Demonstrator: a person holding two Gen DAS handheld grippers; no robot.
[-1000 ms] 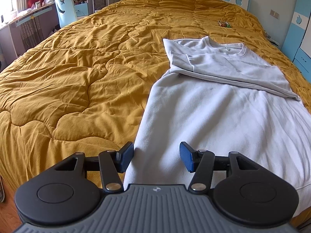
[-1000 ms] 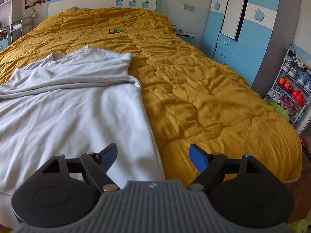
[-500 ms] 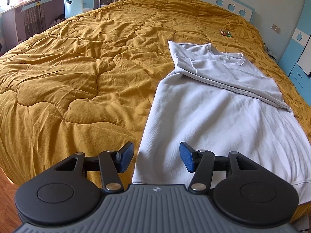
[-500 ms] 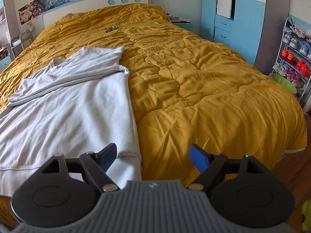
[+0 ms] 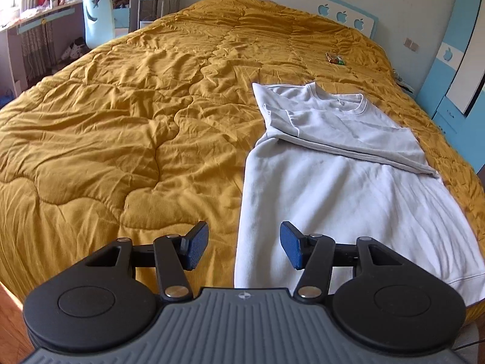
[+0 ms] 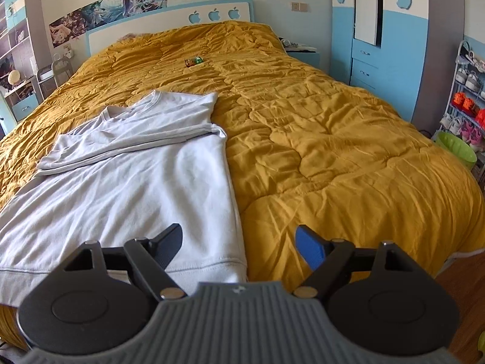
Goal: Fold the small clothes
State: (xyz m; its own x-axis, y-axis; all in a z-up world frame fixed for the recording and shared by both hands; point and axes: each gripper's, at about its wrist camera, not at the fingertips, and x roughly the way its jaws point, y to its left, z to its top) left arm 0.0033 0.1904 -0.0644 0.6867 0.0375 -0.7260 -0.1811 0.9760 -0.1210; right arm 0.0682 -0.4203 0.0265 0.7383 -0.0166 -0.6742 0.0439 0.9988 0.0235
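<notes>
A pale grey sweatshirt (image 5: 339,188) lies flat on the mustard quilt (image 5: 136,115), collar away from me, its sleeves folded across the chest. It also shows in the right wrist view (image 6: 127,182). My left gripper (image 5: 244,248) is open and empty, above the hem's left corner. My right gripper (image 6: 239,245) is open and empty, above the hem's right corner (image 6: 233,265). Neither touches the cloth.
A small green and red wrapper (image 6: 194,61) lies on the quilt (image 6: 333,151) near the headboard. A desk and pale blue chair (image 5: 98,15) stand left of the bed. A blue wardrobe (image 6: 379,36), shoe rack (image 6: 466,97) and green bin (image 6: 456,148) stand right.
Both grippers have pulled back and risen from the bed, so more of the hem and the bed's foot edge shows. Both stay open and the sweatshirt has not moved.
</notes>
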